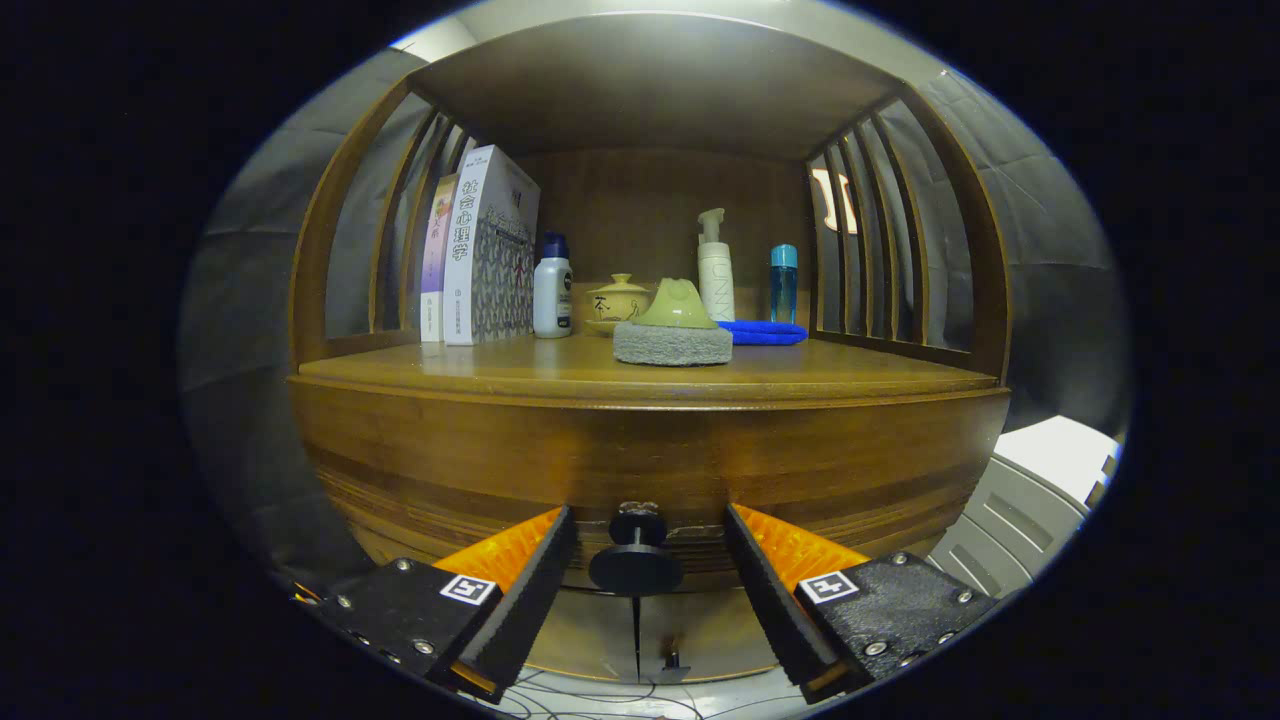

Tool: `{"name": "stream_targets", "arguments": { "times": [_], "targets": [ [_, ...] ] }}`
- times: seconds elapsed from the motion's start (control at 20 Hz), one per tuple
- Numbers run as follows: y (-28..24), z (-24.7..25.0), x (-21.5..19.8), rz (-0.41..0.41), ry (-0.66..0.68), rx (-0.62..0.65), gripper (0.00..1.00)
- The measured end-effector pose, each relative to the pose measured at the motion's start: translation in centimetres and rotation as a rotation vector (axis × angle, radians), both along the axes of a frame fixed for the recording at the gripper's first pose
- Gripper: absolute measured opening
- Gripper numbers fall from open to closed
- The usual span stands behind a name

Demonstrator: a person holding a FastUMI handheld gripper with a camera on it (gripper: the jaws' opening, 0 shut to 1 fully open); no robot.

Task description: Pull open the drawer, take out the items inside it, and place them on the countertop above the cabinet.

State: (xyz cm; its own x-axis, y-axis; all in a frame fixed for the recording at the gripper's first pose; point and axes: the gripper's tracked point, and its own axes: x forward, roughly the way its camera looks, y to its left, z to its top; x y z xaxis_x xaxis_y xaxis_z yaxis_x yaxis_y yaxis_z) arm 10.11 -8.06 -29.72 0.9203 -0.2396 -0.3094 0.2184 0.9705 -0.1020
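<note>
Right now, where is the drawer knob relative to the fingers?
In the gripper view, the drawer knob sits between the two open fingers, untouched, on the cabinet front just below the countertop.

One cam only, riding on the gripper (650, 540), looking fwd along its two fingers, which spread open at the near edge w/ the drawer knob (636, 555) between them, untouched. Cam sits low, close to the cabinet front (640, 460), about level w/ the countertop (560, 375), facing it square-on. Fisheye bends the cabinet edges. Far end of the view: shelf back wall (640, 215) beyond the countertop. Slatted sides left & right.
</note>
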Motion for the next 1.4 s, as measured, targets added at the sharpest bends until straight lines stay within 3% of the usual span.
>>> {"name": "stream_targets", "arguments": {
  "times": [0.25,0.45,0.8,1.0,1.25,1.4],
  "targets": [
    [-0.8,3.5,-2.8,0.039,0.014,-0.025,0.94],
    [-0.5,11.5,-5.4,0.075,-0.087,-0.021,0.95],
    [1.1,23.3,-7.9,0.168,-0.148,-0.087,0.94],
    [0.8,25.7,-8.6,0.088,-0.155,-0.089,0.94],
    [1.4,26.7,-10.4,0.067,-0.149,-0.179,0.94],
    [3.3,27.1,-11.0,0.084,-0.164,-0.14,0.94]
  ]
}}
